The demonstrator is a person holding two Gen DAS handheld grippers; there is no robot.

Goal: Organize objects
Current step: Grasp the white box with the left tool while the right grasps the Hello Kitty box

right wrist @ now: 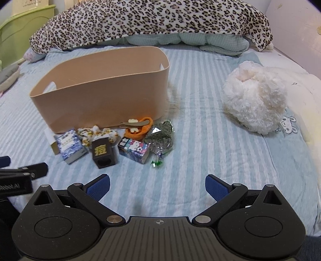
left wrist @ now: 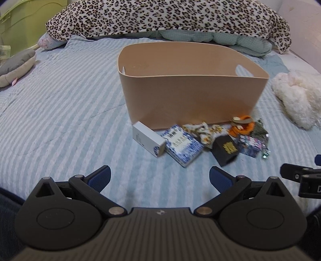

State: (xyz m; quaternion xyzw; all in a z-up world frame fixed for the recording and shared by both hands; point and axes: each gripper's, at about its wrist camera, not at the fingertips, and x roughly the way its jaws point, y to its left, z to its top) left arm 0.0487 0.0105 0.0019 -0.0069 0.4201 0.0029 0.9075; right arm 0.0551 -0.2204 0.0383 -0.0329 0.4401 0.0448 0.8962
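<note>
Tools spread; clutter fronts bin.

Tan bin stands upright on the striped bedspread. Against its front wall lie a white box, blue patterned box, black cube, colourful carton, and foil packet.

Bare striped bedspread ahead of both my grippers, wide lane on my right toward the fluffy white toy, clutter of small boxes packed against the tan bin, leopard blanket walling the far side
</note>
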